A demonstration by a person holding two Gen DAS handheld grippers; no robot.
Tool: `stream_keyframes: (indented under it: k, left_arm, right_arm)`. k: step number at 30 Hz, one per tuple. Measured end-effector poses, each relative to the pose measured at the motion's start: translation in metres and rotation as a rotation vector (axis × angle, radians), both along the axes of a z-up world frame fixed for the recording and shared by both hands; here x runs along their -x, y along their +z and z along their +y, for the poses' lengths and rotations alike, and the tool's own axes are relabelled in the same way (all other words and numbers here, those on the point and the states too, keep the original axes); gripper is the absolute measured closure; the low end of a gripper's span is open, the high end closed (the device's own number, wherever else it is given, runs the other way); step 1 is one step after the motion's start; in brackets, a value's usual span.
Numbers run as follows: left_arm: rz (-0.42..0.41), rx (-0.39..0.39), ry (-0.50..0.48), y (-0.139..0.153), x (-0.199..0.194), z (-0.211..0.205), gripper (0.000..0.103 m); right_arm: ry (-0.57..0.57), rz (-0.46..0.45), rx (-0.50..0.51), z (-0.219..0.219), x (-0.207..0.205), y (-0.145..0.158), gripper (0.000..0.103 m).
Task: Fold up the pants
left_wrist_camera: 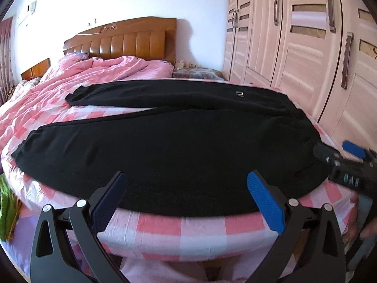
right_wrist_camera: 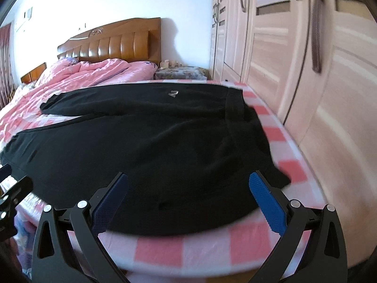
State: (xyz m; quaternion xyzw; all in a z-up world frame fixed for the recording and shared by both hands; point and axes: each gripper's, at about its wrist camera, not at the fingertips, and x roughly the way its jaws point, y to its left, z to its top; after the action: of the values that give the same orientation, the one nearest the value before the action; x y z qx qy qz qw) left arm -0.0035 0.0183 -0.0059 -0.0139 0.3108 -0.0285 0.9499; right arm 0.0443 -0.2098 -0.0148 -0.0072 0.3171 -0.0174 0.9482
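Black pants (left_wrist_camera: 169, 136) lie spread flat on the pink-and-white checked bed sheet (left_wrist_camera: 165, 224), waistband to the right, two legs running left with a gap between them. A small grey logo (left_wrist_camera: 239, 93) sits near the waist. My left gripper (left_wrist_camera: 186, 186) is open and empty, just above the near edge of the near leg. My right gripper (right_wrist_camera: 188, 186) is open and empty over the near waist corner of the pants (right_wrist_camera: 146, 141). The right gripper also shows at the right edge of the left wrist view (left_wrist_camera: 339, 158).
A pink duvet (left_wrist_camera: 94, 70) is heaped at the head of the bed below a wooden headboard (left_wrist_camera: 122, 40). A wardrobe (left_wrist_camera: 294, 47) stands close along the bed's right side. A bedside table (left_wrist_camera: 195, 72) sits in the corner. Something green (left_wrist_camera: 7, 207) lies at lower left.
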Motion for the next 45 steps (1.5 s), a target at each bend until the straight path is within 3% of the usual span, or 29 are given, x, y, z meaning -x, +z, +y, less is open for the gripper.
stream_keyframes:
  k: [5, 9, 13, 16, 21, 24, 27, 31, 34, 36, 38, 40, 42, 45]
  left_arm:
    - [0.068, -0.018, -0.042, 0.013, -0.050, 0.006, 0.002]
    - [0.130, -0.138, -0.143, 0.029, -0.119, 0.002, 0.001]
    - [0.176, -0.112, -0.120, 0.041, -0.198, 0.011, 0.001]
    - [0.214, -0.084, -0.110, 0.038, -0.250, 0.015, 0.001]
    - [0.384, -0.025, -0.095, 0.014, -0.347, 0.017, 0.002]
    - [0.454, 0.035, -0.044, -0.001, -0.391, 0.028, 0.002]
    - [0.464, 0.058, -0.047, -0.007, -0.422, 0.029, 0.002]
    - [0.405, -0.020, -0.155, -0.010, -0.454, 0.012, 0.002]
    - [0.330, -0.101, -0.393, -0.011, -0.467, -0.005, 0.002]
    - [0.289, -0.131, -0.520, -0.011, -0.471, -0.011, 0.002]
    - [0.264, -0.195, -0.654, -0.013, -0.473, -0.019, 0.002]
    - [0.268, -0.243, -0.753, -0.016, -0.483, -0.024, 0.002]
    - [0.276, -0.268, -0.816, -0.018, -0.488, -0.028, 0.003]
    - [0.293, -0.276, -0.907, -0.017, -0.495, -0.035, 0.003]
  right_arm:
    - [0.068, 0.045, -0.040, -0.019, -0.065, 0.021, 0.004]
    - [0.125, 0.040, -0.050, -0.030, -0.136, 0.042, 0.004]
    - [0.246, 0.059, -0.118, -0.035, -0.205, 0.050, 0.004]
    - [0.330, 0.170, -0.122, -0.036, -0.273, 0.035, 0.004]
    - [0.431, 0.260, -0.023, -0.035, -0.358, 0.001, 0.004]
    - [0.460, 0.315, 0.017, -0.035, -0.390, -0.018, 0.004]
    - [0.505, 0.350, 0.025, -0.036, -0.410, -0.029, 0.004]
    - [0.535, 0.380, 0.037, -0.043, -0.431, -0.037, 0.004]
    - [0.578, 0.429, 0.026, -0.045, -0.442, -0.044, 0.004]
    - [0.613, 0.443, 0.014, -0.044, -0.444, -0.048, 0.010]
    - [0.649, 0.429, -0.002, -0.045, -0.441, -0.045, 0.025]
    - [0.685, 0.423, -0.048, -0.047, -0.436, -0.040, 0.053]
    - [0.693, 0.403, -0.029, -0.047, -0.430, -0.036, 0.064]
    - [0.669, 0.326, 0.042, -0.047, -0.415, -0.021, 0.093]
